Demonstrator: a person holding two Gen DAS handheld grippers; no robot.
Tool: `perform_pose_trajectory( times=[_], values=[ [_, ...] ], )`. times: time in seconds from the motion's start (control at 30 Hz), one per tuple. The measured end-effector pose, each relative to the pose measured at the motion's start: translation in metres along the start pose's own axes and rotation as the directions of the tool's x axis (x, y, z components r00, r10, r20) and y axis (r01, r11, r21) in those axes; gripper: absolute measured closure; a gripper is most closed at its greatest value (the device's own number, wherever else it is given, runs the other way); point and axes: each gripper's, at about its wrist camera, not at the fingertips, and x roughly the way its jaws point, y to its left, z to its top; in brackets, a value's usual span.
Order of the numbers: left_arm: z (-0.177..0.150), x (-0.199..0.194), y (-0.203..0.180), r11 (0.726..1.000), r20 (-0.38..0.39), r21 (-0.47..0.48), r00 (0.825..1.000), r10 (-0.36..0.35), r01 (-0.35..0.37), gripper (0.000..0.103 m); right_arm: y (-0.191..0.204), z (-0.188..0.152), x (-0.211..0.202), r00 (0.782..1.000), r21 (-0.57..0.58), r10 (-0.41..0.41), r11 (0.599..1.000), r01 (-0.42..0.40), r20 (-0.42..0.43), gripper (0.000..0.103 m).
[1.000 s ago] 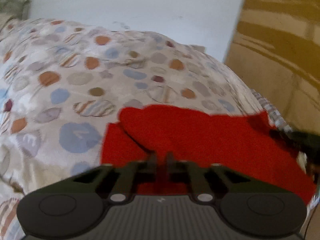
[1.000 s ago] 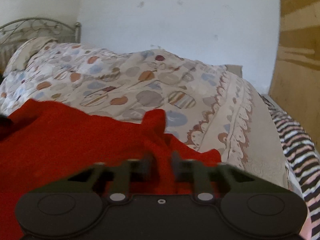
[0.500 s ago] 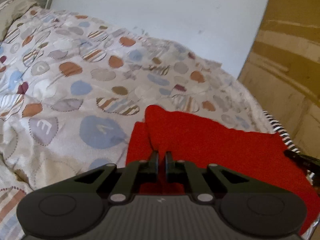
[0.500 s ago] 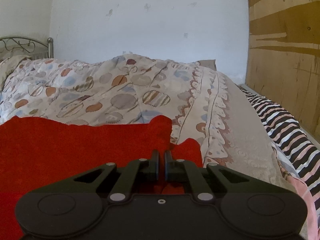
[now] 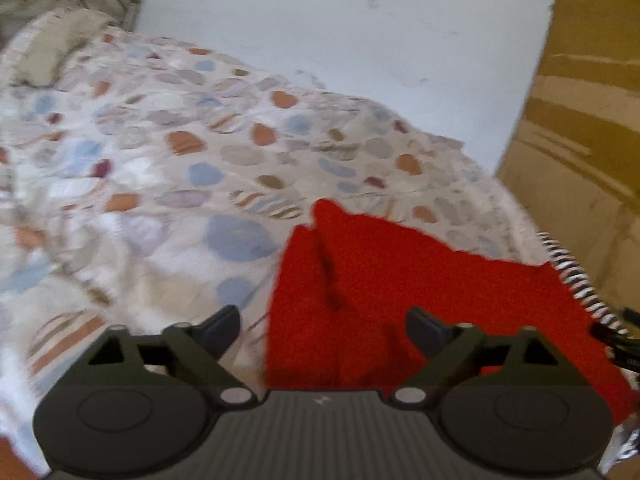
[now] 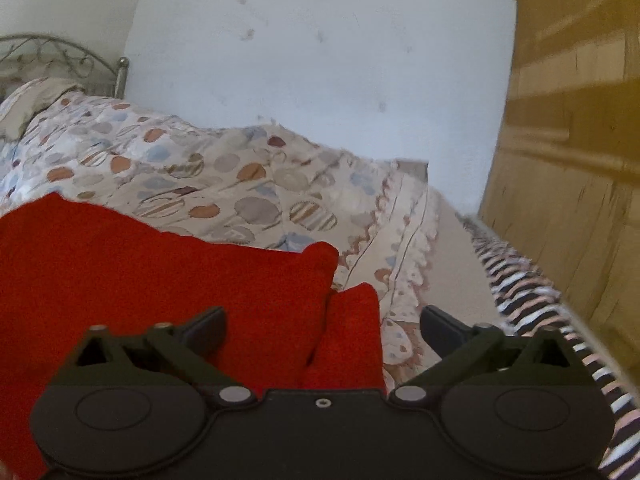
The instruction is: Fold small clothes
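**A:** Bedroom, white wall behind, and the patterned quilt (image 5: 192, 152) as the work surface. Where's the garment?

**B:** The red garment (image 5: 400, 280) lies on the near right part of the quilt, close to the bed's right edge, where a striped cloth (image 6: 532, 292) shows. One layer is already doubled over another; at each end a lower flap peeks out beside the upper one.

**A:** And the grippers?

**B:** The left gripper (image 5: 322, 330) has just been opening; its jaws stand spread wide over the garment's left edge, pressing nothing. The right gripper (image 6: 322, 330) has just been opening too, spread above the right corner, nothing pinched.

**A:** So which step?

**B:** I'd judge a fold just laid down and released. Next probably calls for a fresh pinch on one end to fold crosswise, catching both layers together.
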Motion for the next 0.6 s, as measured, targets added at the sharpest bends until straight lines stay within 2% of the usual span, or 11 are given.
perform_pose_trajectory(
  times=[0.1,0.23,0.37,0.5,0.6],
  values=[
    [-0.009,-0.013,-0.002,0.999,0.001,-0.002,0.999,0.052,-0.052,0.001,0.006,-0.01,-0.018,0.999,-0.045,-0.043,0.998,0.043,0.012,0.001],
    [-0.025,-0.026,-0.003,0.999,-0.02,-0.037,0.999,0.039,-0.039,0.001,0.005,-0.012,-0.037,0.992,-0.035,-0.124,0.992,0.125,0.034,0.001],
    [-0.038,-0.029,-0.003,0.998,-0.067,-0.069,0.998,-0.002,-0.003,0.001,0.008,-0.005,-0.052,0.995,0.008,-0.09,0.996,0.09,0.05,0.001],
    [-0.052,-0.028,0.001,0.992,-0.071,-0.109,0.995,-0.071,0.063,0.001,0.027,0.001,-0.058,0.997,0.014,-0.007,1.0,0.006,0.071,0.001],
    [-0.059,-0.019,0.005,0.987,-0.123,-0.148,0.989,-0.083,0.065,0.001,0.046,0.0,-0.057,0.995,-0.006,0.05,0.999,-0.049,0.086,0.001]
  ],
)
